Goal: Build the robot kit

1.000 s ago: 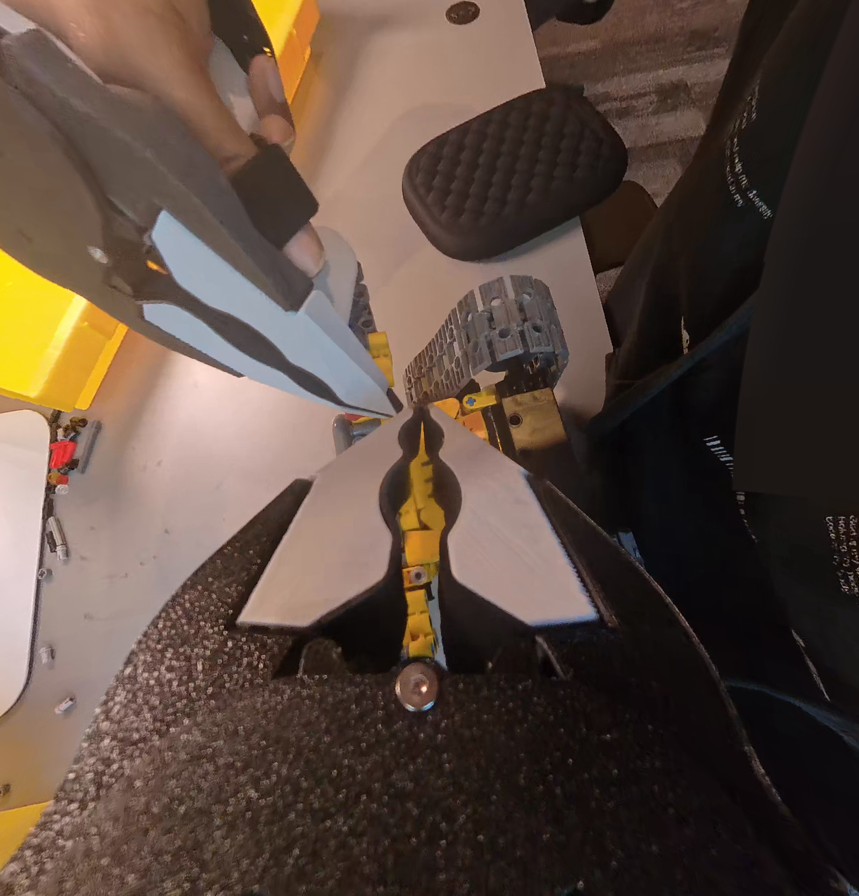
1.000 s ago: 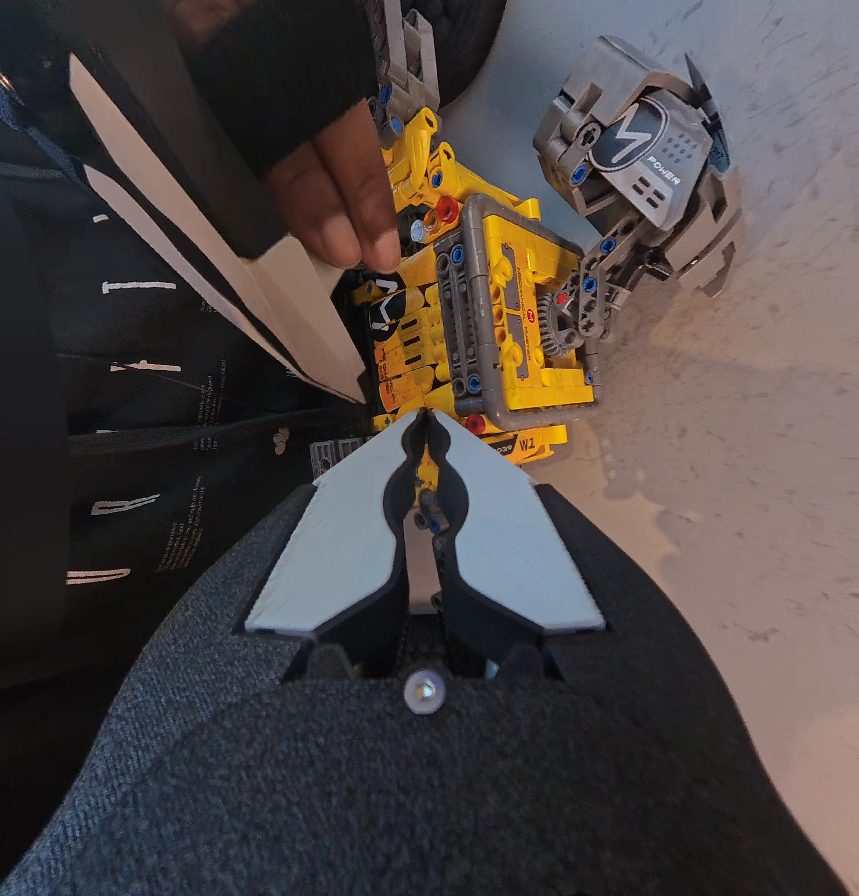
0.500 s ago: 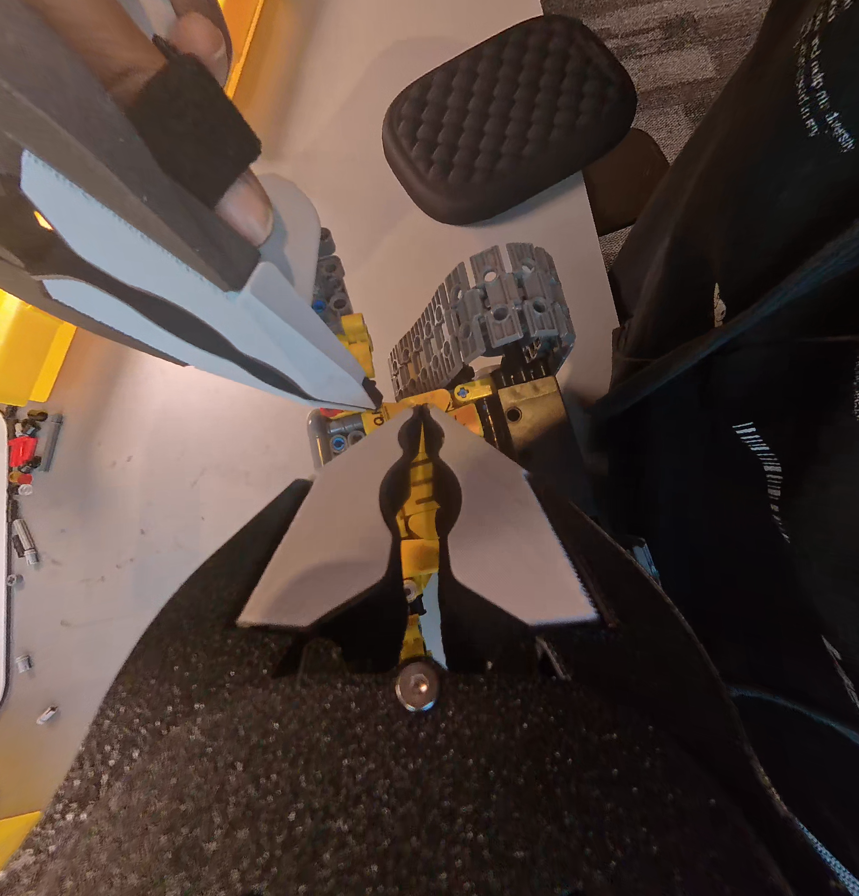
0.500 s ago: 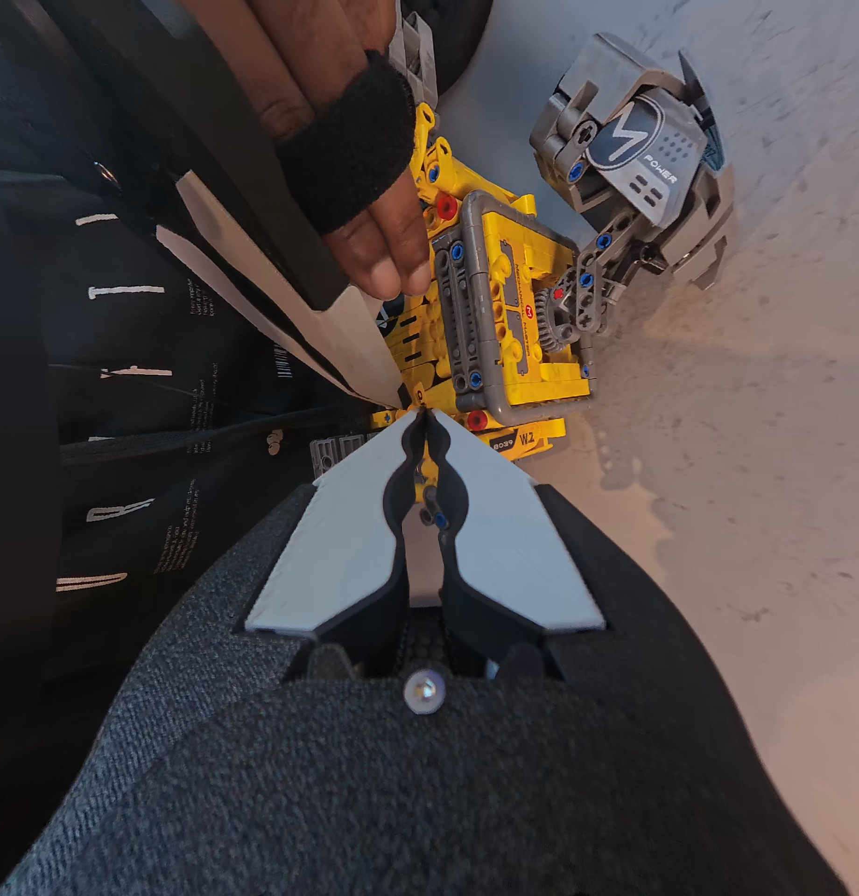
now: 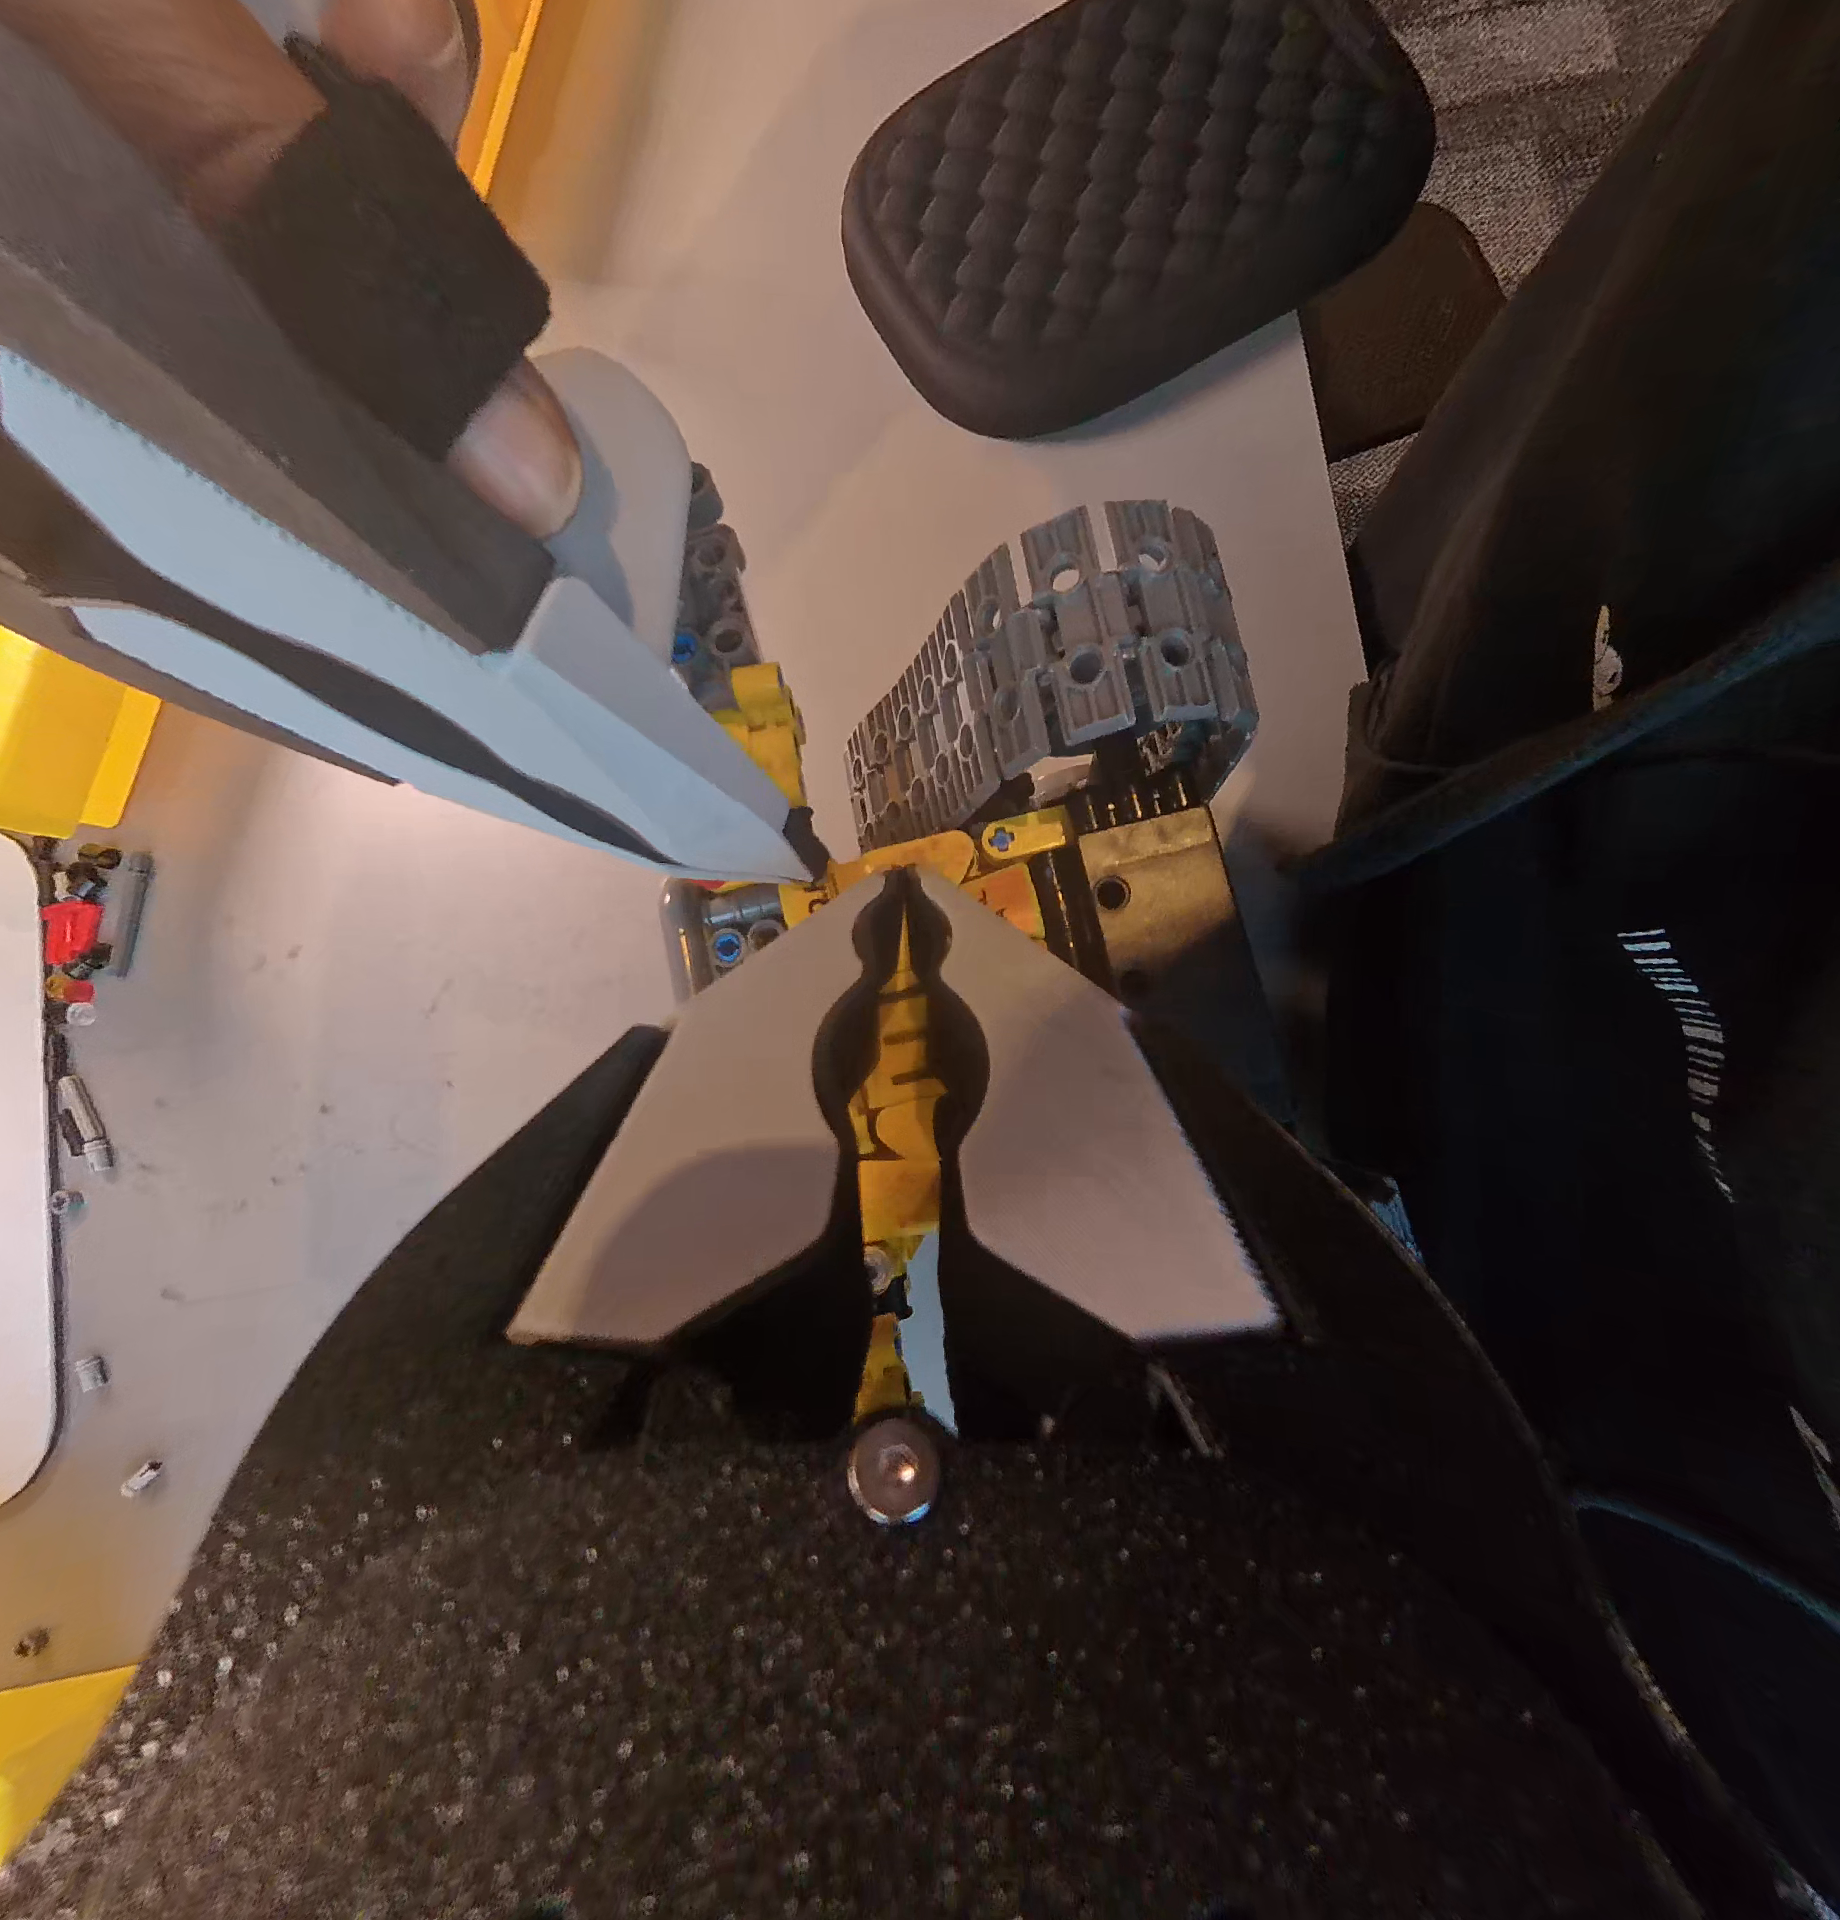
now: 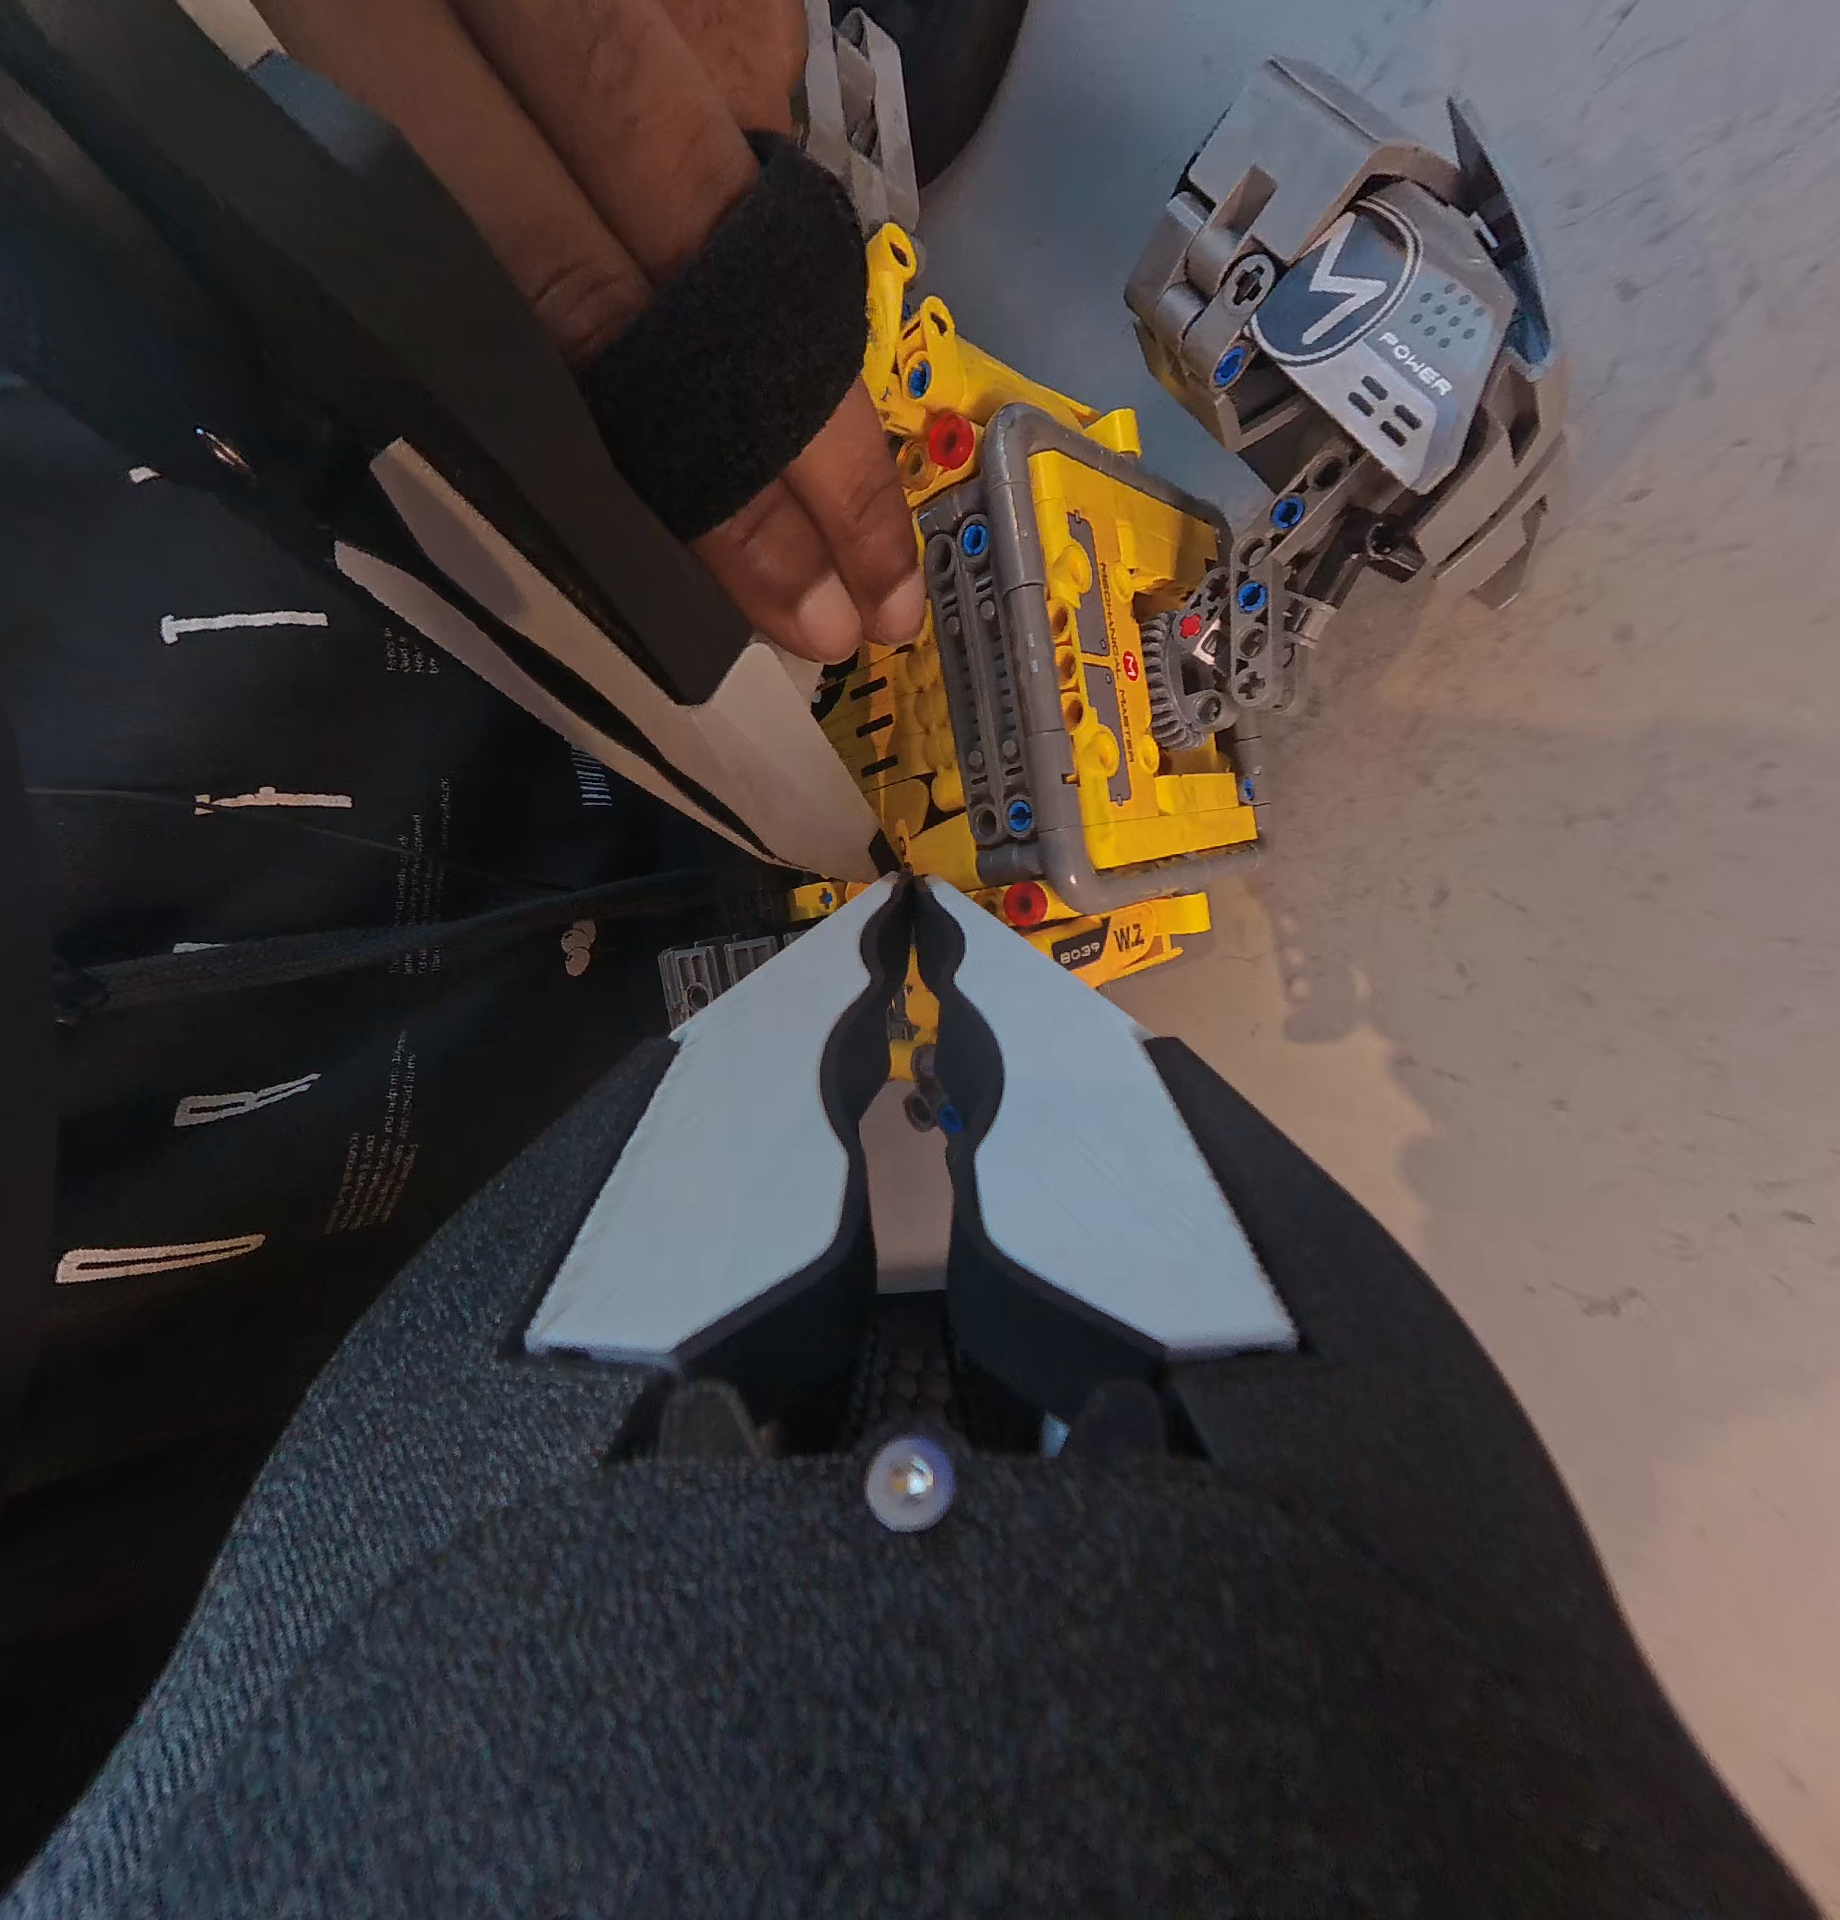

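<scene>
both claws are pinched narrow: left claw and right claw grip the yellow toy bulldozer on the counter.

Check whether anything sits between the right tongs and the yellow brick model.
Nothing visible does: the right tongs, closed, sit at the near edge of the yellow brick model, with the left tongs close beside.

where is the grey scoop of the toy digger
In the right wrist view, the grey scoop lies upper right on the white table, joined to the yellow toy digger.
</scene>
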### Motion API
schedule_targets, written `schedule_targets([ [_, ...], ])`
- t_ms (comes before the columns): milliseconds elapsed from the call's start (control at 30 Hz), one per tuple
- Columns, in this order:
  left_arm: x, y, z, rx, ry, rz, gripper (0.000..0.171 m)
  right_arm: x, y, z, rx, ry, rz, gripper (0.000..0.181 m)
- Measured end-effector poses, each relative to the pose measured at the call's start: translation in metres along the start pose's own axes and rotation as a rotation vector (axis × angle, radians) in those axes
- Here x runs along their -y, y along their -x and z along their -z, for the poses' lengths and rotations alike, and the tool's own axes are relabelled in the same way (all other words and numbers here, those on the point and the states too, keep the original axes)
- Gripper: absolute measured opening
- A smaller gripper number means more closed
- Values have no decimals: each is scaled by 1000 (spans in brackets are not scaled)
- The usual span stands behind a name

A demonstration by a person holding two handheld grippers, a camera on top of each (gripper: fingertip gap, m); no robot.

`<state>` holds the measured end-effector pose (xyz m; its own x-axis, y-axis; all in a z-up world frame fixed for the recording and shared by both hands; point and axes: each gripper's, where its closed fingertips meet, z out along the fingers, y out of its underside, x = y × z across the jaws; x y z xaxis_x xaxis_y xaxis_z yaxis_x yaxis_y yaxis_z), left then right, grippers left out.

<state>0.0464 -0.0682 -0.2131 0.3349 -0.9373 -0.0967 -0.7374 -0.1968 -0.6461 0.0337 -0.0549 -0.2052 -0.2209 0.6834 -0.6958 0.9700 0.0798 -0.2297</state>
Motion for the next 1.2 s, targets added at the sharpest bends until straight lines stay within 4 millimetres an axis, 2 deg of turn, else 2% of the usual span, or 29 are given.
schedule_targets([
  [133, 8, -3, -1, -11, -21, -20, 0, 0, 1, -1, 2, 0, 3, 0],
  [667, 5, -10, -3, -14, -16, -84, 0, -2, 1, -1, -6, -6, 8, 0],
  [800, -1, 1, 2, 9, -3, -38, 0, -2, 0, 0, -10, -11, 7, 0],
  [1200, -9, 9, 8, 35, -6, 48, 6, -1, -1, -1, -45, 16, -3, 0],
])
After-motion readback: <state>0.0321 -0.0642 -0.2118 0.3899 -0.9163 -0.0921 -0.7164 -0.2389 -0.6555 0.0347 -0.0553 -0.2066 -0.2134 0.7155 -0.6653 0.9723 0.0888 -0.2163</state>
